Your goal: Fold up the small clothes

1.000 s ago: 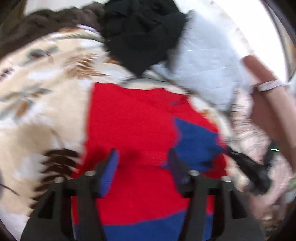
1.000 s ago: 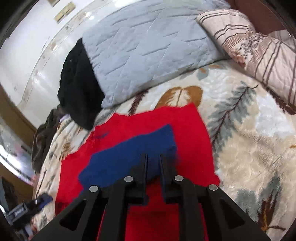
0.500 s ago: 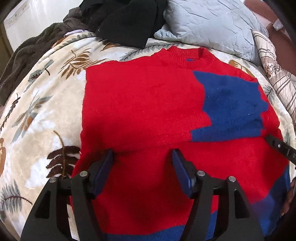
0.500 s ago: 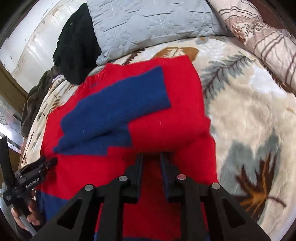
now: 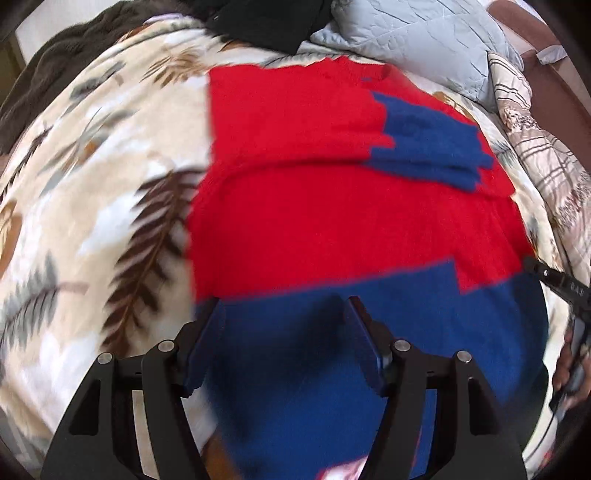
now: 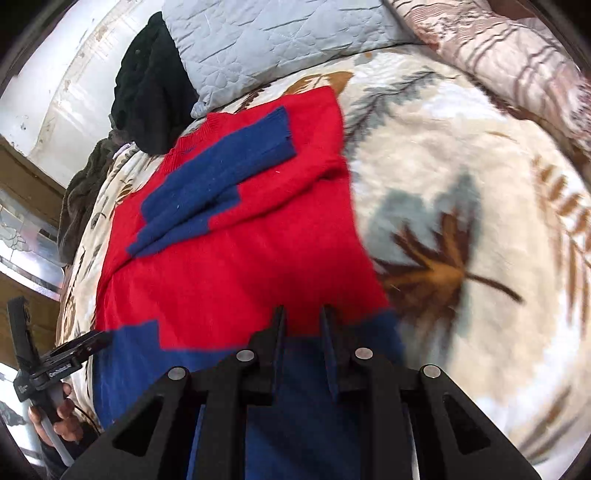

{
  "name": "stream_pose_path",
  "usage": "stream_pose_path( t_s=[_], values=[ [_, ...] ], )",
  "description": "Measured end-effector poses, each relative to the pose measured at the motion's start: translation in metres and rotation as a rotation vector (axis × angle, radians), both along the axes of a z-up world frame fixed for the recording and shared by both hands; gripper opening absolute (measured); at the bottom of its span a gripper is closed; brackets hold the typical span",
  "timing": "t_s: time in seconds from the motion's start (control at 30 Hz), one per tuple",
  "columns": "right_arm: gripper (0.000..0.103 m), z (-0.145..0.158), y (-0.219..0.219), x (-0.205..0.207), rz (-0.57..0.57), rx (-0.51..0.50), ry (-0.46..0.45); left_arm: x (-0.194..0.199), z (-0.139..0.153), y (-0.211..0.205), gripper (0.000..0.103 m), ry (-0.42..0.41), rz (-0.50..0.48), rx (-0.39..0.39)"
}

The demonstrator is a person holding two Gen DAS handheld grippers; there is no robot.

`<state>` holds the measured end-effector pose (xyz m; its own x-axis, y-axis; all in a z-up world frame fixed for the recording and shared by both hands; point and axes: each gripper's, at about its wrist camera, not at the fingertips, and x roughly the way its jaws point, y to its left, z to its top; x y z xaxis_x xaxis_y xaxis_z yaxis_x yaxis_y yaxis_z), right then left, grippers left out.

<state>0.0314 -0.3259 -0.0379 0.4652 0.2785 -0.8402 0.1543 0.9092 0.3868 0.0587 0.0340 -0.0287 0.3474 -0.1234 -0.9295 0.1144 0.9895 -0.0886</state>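
Observation:
A red and blue knit sweater (image 5: pixel 332 221) lies flat on the leaf-print blanket (image 5: pixel 92 184), its blue-cuffed sleeves (image 5: pixel 432 147) folded across the chest. My left gripper (image 5: pixel 284 314) is open and hovers over the blue hem band near its left corner. My right gripper (image 6: pixel 301 317) has its jaws a narrow gap apart with nothing between them, over the hem near the sweater's (image 6: pixel 221 258) right edge. The left gripper also shows at the left edge of the right wrist view (image 6: pixel 74 347).
A grey quilted pillow (image 5: pixel 424 40) and a black garment (image 5: pixel 266 22) lie at the head of the bed. A striped pillow (image 5: pixel 546 155) is at the right. A dark brown throw (image 5: pixel 48 74) lies at the left.
Both grippers have pulled back from the chest and sleeves toward the blue hem. The right gripper's jaws have opened slightly. The sweater has not moved.

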Motion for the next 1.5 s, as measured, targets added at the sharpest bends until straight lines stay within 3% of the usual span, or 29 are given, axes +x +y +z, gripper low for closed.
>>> stream_pose_path(
  t_s=[0.07,0.23,0.53,0.7,0.83,0.93,1.0,1.03,1.07,1.13,1.3,1.4,1.43,1.5],
  values=[
    [0.034,0.004,-0.011,-0.016,0.001,0.005,0.005,-0.015,0.003,0.017,0.066,0.035,0.017,-0.019],
    [0.04,0.007,-0.023,-0.046,0.033,-0.015,0.026,-0.058,0.003,0.049,0.066,0.136,0.052,-0.069],
    [0.044,-0.015,-0.034,-0.089,0.148,0.036,0.118,-0.12,-0.03,0.038,0.066,0.328,0.064,-0.184],
    [0.049,-0.02,-0.023,-0.097,0.249,0.062,0.125,-0.134,-0.033,0.02,0.078,0.304,0.05,-0.151],
    [0.049,-0.025,-0.013,-0.104,0.352,0.036,0.146,-0.14,-0.036,0.011,0.078,0.276,0.063,-0.122],
    [0.039,-0.024,-0.006,-0.11,0.404,-0.027,0.126,-0.141,-0.034,0.011,0.061,0.264,0.091,-0.114],
    [0.007,-0.023,-0.007,-0.111,0.427,-0.026,0.123,-0.144,-0.03,0.017,0.036,0.263,0.103,-0.137],
    [0.005,-0.024,-0.009,-0.111,0.426,0.001,0.124,-0.146,-0.029,0.022,0.028,0.267,0.101,-0.164],
    [0.005,-0.024,-0.01,-0.112,0.422,0.011,0.121,-0.147,-0.028,0.023,0.013,0.276,0.098,-0.196],
    [0.005,-0.022,-0.011,-0.114,0.423,0.028,0.106,-0.15,-0.026,0.024,0.007,0.295,0.091,-0.259],
    [0.005,-0.012,-0.021,-0.117,0.392,0.159,0.048,-0.148,-0.018,0.023,0.007,0.274,0.06,-0.364],
    [0.008,-0.017,-0.023,-0.115,0.38,0.183,0.074,-0.142,-0.022,0.015,0.01,0.283,0.029,-0.376],
    [0.01,-0.02,-0.022,-0.114,0.376,0.188,0.091,-0.14,-0.025,0.013,0.013,0.299,0.018,-0.378],
    [0.011,-0.029,-0.023,-0.112,0.361,0.191,0.13,-0.143,-0.034,0.008,0.034,0.34,-0.001,-0.388]
  ],
)
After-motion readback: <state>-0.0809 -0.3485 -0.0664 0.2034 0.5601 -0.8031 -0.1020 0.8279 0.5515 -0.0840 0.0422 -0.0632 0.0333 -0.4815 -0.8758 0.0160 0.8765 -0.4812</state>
